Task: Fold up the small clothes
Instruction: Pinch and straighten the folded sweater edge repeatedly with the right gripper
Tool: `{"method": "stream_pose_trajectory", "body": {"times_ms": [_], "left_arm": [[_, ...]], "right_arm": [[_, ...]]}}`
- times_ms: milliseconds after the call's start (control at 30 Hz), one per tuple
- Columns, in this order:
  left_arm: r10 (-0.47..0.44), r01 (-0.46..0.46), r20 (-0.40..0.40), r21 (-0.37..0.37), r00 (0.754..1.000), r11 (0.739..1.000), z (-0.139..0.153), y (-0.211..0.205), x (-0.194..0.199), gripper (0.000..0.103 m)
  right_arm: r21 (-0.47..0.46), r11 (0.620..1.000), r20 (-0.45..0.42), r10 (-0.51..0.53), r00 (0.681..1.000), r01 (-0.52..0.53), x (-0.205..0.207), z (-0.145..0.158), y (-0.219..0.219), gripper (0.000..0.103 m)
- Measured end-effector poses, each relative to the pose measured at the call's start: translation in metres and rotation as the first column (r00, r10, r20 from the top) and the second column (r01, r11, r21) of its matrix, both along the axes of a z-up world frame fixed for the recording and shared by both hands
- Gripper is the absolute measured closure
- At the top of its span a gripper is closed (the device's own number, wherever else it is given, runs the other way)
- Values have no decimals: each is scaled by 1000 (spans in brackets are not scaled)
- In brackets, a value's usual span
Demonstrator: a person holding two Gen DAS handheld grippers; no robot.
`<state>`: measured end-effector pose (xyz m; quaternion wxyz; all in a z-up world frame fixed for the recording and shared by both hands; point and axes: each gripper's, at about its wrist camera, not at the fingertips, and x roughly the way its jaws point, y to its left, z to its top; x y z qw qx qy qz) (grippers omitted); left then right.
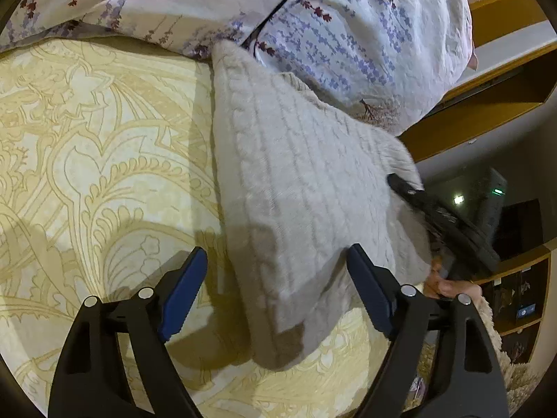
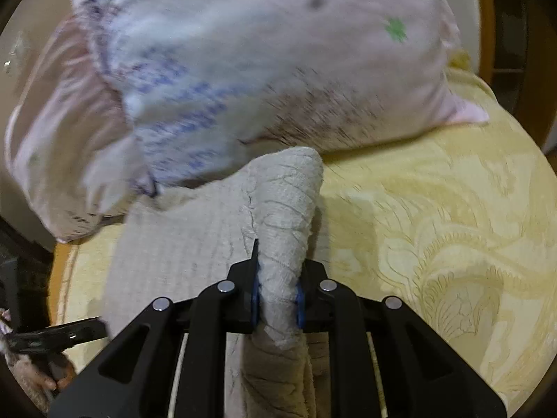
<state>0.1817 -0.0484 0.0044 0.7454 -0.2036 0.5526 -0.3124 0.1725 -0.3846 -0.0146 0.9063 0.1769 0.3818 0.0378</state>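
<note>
Nearest the lens, the left tool (image 1: 275, 278) stands released, its blue pads wide apart on either side of a hanging edge of the cream cable-knit sweater (image 1: 296, 160), touching neither side. The sweater drapes over the yellow patterned bedspread (image 1: 104, 132), its far end against the floral pillow (image 1: 348, 35). To the right, the right tool (image 2: 276, 301) is clenched on a bunched fold of the knit, lifting it off the bed. To fold well, the left tool probably should close on the loose edge first, so both ends travel level and the thick knit does not slump.
</note>
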Motion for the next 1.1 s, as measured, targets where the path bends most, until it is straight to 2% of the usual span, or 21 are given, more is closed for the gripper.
{"method": "stream_pose_trajectory", "body": {"times_ms": [67, 167, 300, 500, 600, 667, 700, 767, 833, 900, 1100], "left_arm": [[-10, 10, -7, -3, 1000, 1000, -2, -2, -2, 23], [-25, 25, -3, -6, 1000, 1000, -2, -5, -6, 24], [-35, 35, -12, -19, 999, 999, -4, -3, -10, 25], [-61, 60, -24, -23, 998, 998, -5, -3, -19, 25], [-66, 66, -34, -18, 997, 998, -7, -3, -22, 25], [-72, 71, -36, -10, 997, 997, -8, -4, -23, 25], [-75, 75, -36, -8, 996, 997, -8, -5, -23, 25], [-85, 85, -36, -3, 996, 996, -8, -6, -24, 25], [-93, 93, -33, 4, 995, 996, -8, -7, -25, 25], [-100, 100, -31, 6, 995, 995, -8, -9, -25, 25], [-119, 119, -13, 14, 993, 993, -8, -9, -28, 25]], "right_arm": [[51, 999, -20, -19, 1000, 20, 3, -11, -7, 86], [119, 992, -34, -29, 999, 33, -2, -8, -18, 72], [237, 971, 13, -34, 999, 30, -36, -1, -40, 59], [300, 954, 51, 11, 999, -26, -90, -9, -47, 58], [306, 951, 45, 37, 998, -49, -105, -15, -37, 59], [291, 955, 26, 50, 998, -55, -107, -21, -30, 70], [272, 960, 9, 63, 998, -63, -107, -25, -25, 91], [221, 974, 19, 50, 999, -53, -109, -24, -18, 93], [218, 976, 82, 11, 997, -28, -119, -13, -21, 94], [208, 978, 92, -29, 995, 10, -127, -9, -30, 95], [178, 983, -62, -41, 997, 51, -122, -48, -33, 95]]}}
